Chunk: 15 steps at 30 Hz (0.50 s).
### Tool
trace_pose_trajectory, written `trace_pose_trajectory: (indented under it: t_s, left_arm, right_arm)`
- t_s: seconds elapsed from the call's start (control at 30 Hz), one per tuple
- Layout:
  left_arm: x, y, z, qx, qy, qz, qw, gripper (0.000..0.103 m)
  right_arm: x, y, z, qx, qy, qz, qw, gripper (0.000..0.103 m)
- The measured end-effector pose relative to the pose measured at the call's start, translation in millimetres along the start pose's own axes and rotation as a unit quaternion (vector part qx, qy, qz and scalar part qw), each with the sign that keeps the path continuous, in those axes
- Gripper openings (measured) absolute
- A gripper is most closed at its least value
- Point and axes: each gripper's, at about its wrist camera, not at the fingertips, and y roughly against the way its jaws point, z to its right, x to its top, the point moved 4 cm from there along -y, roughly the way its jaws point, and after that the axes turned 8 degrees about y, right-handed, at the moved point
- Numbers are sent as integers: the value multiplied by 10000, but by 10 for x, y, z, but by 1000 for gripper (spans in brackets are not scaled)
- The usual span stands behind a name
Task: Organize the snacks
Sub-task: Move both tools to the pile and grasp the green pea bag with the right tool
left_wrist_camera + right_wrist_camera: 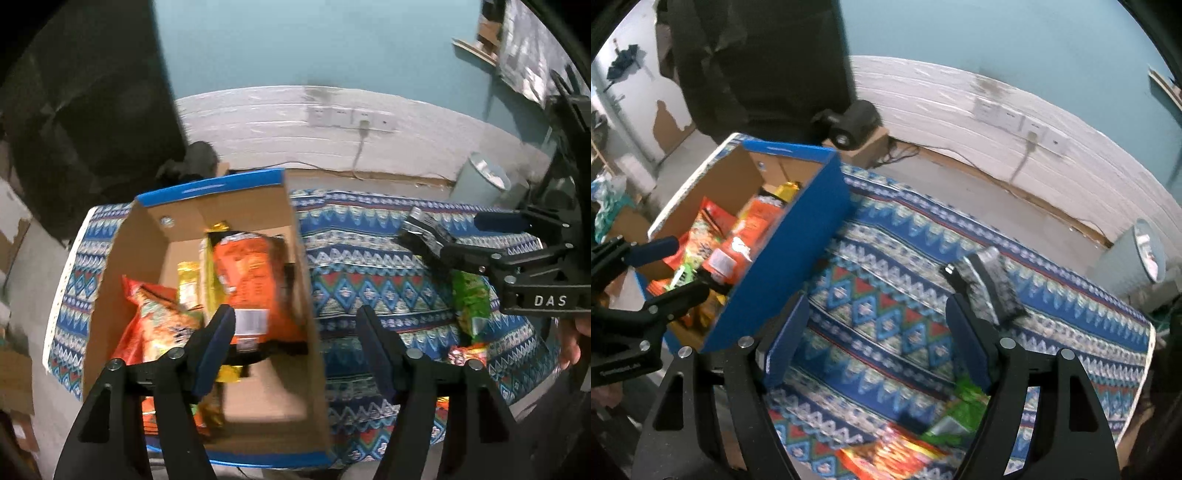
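Note:
A cardboard box (214, 188) with blue outer walls (790, 251) stands on the left of the patterned tablecloth. Inside lie an orange bag (251, 280), a red-orange bag (159, 321) and a gold packet (188, 284). My left gripper (295, 314) hangs open over the box's right wall, with nothing between its fingers; the right wrist view shows it over the box (683, 266). My right gripper (877, 301) is open above bare cloth. A black-and-silver pack (990, 288) lies just beyond its right finger. A green pack (964, 406) and a red-orange pack (894, 454) lie nearer the front edge.
The tablecloth (886, 229) covers the whole table. A grey bin (1126, 258) stands on the floor beyond the right end. A black device on a carton (853, 125) sits behind the box. A cable runs from wall sockets (351, 118). A hand (572, 343) holds the right gripper.

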Motion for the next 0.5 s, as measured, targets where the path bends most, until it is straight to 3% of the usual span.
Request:
trace_pose_trajectory:
  t_s: [0.5]
  left_arm:
    - [-169, -288, 890, -180, -927, -320, 9950, 73]
  right_arm:
    - [-699, -48, 728, -368, -647, -505, 9959, 77]
